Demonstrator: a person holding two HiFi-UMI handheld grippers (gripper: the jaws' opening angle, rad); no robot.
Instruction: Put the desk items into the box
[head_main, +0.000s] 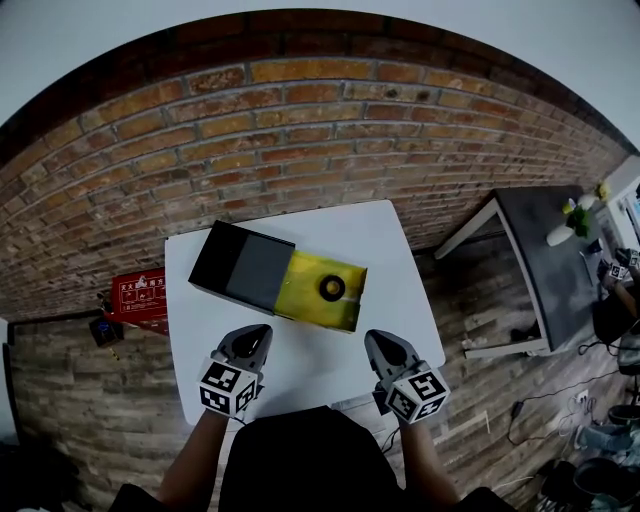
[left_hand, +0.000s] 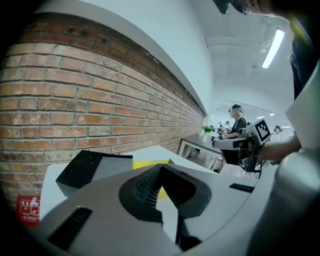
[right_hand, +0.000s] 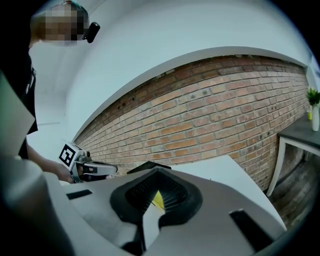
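Table (head_main: 320, 355) smooth matt white; box (head_main: 240, 265) matt black card outside, glossy yellow inside; wall (head_main: 300, 120) rough brick

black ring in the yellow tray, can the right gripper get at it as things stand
Probably yes: the black ring lies uncovered in the open yellow tray, and only bare white table lies between it and the right gripper, whose jaws are shut.

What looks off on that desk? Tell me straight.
Only the box stands out. It lies skewed to the table's edges, and its dark cover hides only about half of the yellow tray, leaving one black ring exposed. Nothing looks spilled or damaged.
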